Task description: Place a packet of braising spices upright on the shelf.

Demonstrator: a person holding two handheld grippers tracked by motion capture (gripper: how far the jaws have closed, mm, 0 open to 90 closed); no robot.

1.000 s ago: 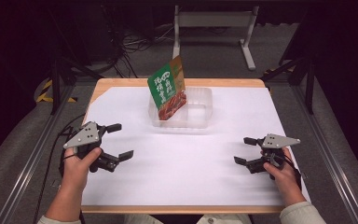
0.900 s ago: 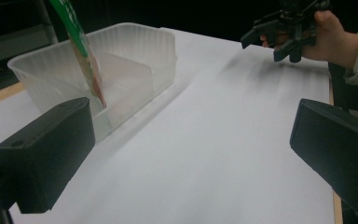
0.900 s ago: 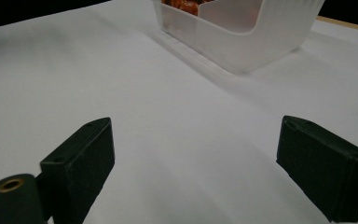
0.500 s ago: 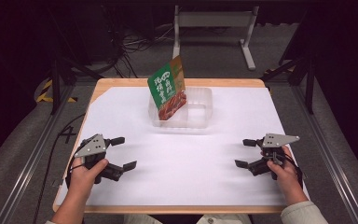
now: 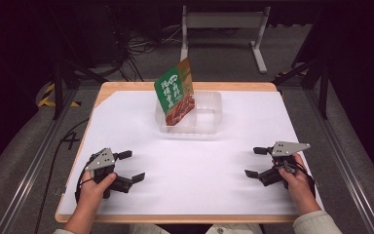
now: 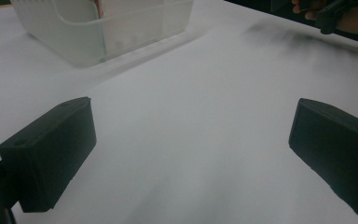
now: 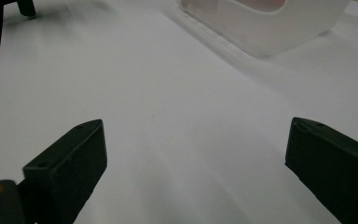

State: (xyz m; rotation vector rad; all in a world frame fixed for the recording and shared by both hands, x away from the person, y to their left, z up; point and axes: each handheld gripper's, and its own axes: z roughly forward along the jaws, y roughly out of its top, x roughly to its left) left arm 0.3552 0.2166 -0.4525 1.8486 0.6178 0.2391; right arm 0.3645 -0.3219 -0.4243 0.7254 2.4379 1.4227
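Observation:
A green and red food packet (image 5: 175,92) stands tilted in a clear plastic tub (image 5: 209,119) at the middle back of the white sheet. My left gripper (image 5: 131,166) rests near the front left of the table, open, with nothing between its jaws. My right gripper (image 5: 255,162) sits near the front right, also open and empty. The left gripper view shows the tub (image 6: 98,28) far ahead at upper left, with the left gripper (image 6: 191,154) over bare sheet. In the right gripper view the tub (image 7: 270,23) lies at upper right beyond the right gripper (image 7: 196,168).
A white sheet (image 5: 199,165) covers the wooden table (image 5: 126,87). A metal stand (image 5: 224,19) and cables lie on the floor behind the table. Dark rails run along both sides.
My left gripper has drawn back toward the front edge of the table. The right gripper has barely shifted. The packet and tub have stayed put.

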